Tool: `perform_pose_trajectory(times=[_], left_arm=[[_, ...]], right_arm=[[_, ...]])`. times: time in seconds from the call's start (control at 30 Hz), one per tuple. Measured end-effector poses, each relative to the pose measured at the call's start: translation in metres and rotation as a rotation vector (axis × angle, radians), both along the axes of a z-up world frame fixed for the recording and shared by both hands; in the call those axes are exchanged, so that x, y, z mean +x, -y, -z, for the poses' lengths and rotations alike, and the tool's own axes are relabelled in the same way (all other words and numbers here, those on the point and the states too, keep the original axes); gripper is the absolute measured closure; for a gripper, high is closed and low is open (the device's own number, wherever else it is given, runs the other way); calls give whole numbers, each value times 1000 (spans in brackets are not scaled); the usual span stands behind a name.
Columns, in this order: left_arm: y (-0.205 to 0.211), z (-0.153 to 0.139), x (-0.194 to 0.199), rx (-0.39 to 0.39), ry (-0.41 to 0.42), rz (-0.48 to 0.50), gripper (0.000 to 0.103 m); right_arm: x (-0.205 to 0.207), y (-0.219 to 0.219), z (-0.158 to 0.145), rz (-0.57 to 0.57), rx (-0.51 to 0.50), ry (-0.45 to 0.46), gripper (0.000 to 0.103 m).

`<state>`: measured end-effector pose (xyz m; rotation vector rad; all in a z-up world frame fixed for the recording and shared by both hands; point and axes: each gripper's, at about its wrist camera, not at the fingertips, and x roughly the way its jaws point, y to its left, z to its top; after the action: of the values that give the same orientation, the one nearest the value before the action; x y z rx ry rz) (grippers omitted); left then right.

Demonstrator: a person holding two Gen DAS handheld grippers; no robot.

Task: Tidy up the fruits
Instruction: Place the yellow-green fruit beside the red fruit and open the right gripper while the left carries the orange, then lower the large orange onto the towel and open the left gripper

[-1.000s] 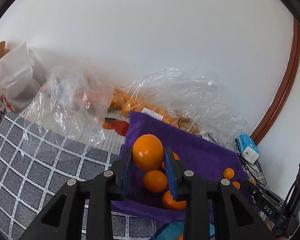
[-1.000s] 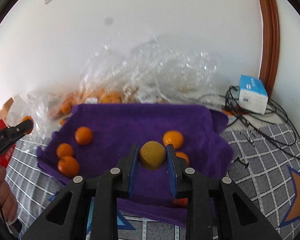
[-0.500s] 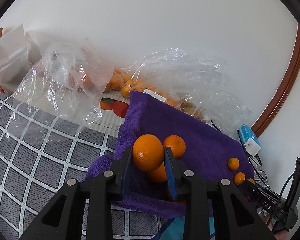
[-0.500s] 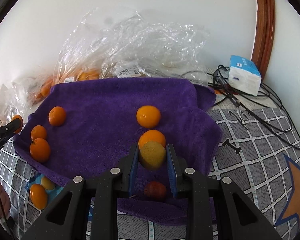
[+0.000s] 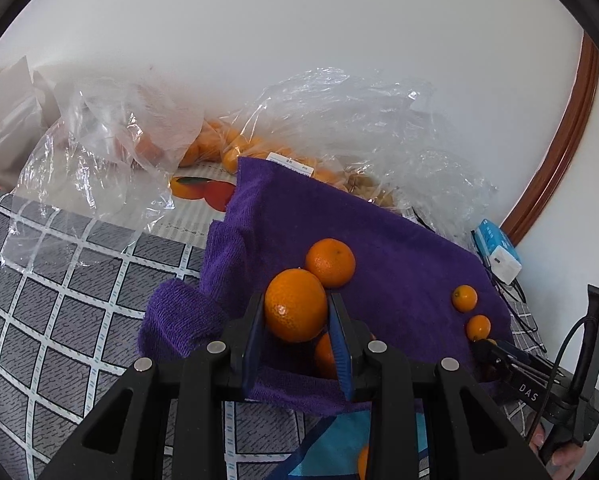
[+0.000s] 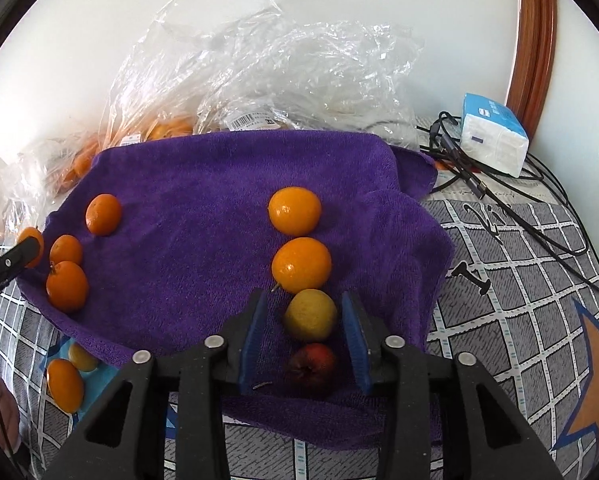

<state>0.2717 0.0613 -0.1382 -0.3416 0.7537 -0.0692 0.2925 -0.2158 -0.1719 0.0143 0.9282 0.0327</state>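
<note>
free: purple towel [image 6: 187,216] centre | blocked: plastic bags [image 6: 267,64] behind, cables [image 6: 499,184] right

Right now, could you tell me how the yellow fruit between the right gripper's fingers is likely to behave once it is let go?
The yellow fruit is round, so it could roll. The right gripper is opening, with gaps showing at both pads. The purple towel looks soft and plush, so it probably damps any roll. An orange and a dark red fruit flank it closely and likely block it.
</note>
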Motion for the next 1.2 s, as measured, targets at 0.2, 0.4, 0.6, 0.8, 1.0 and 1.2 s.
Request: perform_pose_trajectory(times=[0.2,0.4,0.6,0.8,1.0,1.2], left_arm=[[6,7,-2,21,-17,10,73],[13,10,-2,36,4,22,73],[15,12,2,-5,4,33,73],[18,12,2,-16,14,57,65],[24,5,-3,12,44,77,41],[13,-15,-14,8,113,36,30]], right_arm=[[-2,0,-1,7,0,14,61],[-3,4,-4,35,44,28,61],[-4,4,-4,44,50,35,60],[-4,4,-4,44,53,37,60],[-8,-1,-10,31,41,62,60],[-19,-13,-29,-4,29,113,53]])
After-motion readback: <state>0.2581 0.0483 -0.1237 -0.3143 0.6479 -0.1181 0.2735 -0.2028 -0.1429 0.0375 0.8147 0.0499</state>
